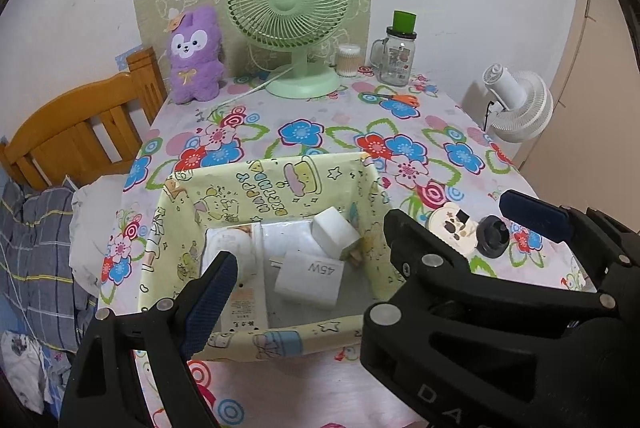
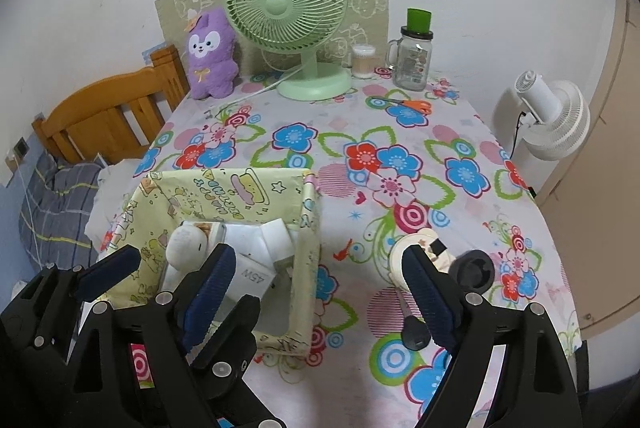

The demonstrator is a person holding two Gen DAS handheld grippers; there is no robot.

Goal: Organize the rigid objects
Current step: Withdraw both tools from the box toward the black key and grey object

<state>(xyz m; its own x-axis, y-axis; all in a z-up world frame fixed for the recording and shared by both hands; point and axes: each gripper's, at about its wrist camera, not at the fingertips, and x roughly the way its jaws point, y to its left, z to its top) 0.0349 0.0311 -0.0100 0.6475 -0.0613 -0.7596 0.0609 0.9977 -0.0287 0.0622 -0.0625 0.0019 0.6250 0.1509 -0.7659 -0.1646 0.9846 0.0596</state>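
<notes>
Here, your left hand-held gripper [image 1: 308,276] sits nearest, its jaws apart and empty, poised over the open yellow patterned box [image 1: 352,164] at the near-left part of the desk [image 1: 340,116]. Your right hand-held gripper [image 2: 316,276] is likewise spread wide and holds nothing; its left finger [image 2: 208,288] overlaps the box's near edge in the right wrist view, and its right finger [image 2: 430,292] stands over the floral cloth beside a small black object [image 2: 416,336] lying on the desk. Inside the box you see a white charger marked 45W [image 1: 310,278], a white cube-shaped adapter [image 1: 334,234] leaning behind it, a round white earbud case [image 2: 186,242] at the left side and a flat white packet [image 1: 244,304] under them. Just to the right of the box, a round cream-coloured disc with a cartoon print [image 1: 454,228] lies on the cloth, and a black round cap-like piece [image 1: 494,236] rests touching or just beside it. Farther back, orange-handled scissors [image 1: 400,98] lie flat. Along the far edge stand a purple plush toy [image 1: 194,56], a green desk fan [image 1: 288,12], a tub of cotton swabs [image 1: 348,60] and a glass jar with a green lid [image 1: 396,56]. A white clip fan [image 1: 516,104] is beyond the right edge, and a wooden bed frame [image 1: 80,124] beyond the left.
</notes>
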